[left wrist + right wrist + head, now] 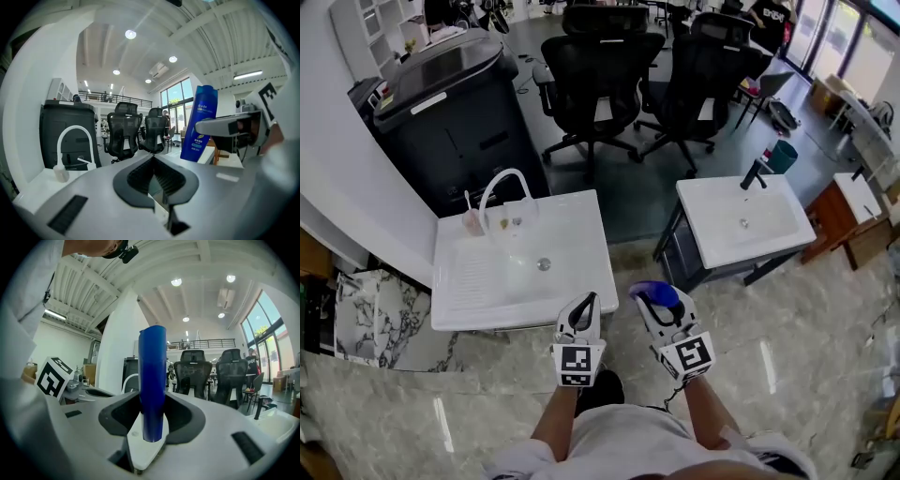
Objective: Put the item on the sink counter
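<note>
A blue bottle [658, 294] with a label stands upright between the jaws of my right gripper [654, 304], which is shut on it. In the right gripper view the bottle [153, 380] rises straight up out of the jaws. My left gripper [580, 313] hangs beside it, shut and empty, just past the front edge of the white sink counter [572, 234]. The left gripper view shows its pads [140, 176] meeting, with the blue bottle [200, 123] off to the right. A white arched faucet [501, 180] stands at the counter's back.
A small pink container [472, 222] sits by the faucet. Behind the counter stands a large black bin [450, 112], with black office chairs [595, 80] further back. A second white sink unit [769, 225] with a black tap is to the right. The floor is marble tile.
</note>
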A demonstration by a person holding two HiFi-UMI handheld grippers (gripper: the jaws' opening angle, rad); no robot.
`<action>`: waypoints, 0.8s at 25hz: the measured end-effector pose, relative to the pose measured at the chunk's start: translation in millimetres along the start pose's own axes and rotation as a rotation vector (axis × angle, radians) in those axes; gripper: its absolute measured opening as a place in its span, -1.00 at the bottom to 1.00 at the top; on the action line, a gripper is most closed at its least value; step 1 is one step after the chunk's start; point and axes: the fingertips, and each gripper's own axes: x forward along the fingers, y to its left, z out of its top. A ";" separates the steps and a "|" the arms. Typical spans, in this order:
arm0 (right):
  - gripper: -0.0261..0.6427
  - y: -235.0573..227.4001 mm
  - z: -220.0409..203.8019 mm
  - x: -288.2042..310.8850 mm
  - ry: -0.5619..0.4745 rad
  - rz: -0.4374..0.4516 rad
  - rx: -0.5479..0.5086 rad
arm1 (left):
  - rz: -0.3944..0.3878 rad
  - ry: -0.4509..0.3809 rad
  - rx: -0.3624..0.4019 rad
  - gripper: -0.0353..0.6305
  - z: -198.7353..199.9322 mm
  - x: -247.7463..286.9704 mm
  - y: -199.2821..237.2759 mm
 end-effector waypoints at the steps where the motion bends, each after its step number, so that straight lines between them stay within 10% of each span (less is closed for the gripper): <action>1: -0.46 -2.2 -0.7 11.4 0.009 0.006 -0.006 | -0.002 -0.004 -0.011 -0.87 0.3 7.5 8.7; 20: -0.46 16.8 21.3 180.0 0.034 0.264 -0.109 | 0.045 -0.068 -0.076 -0.87 11.8 44.0 143.6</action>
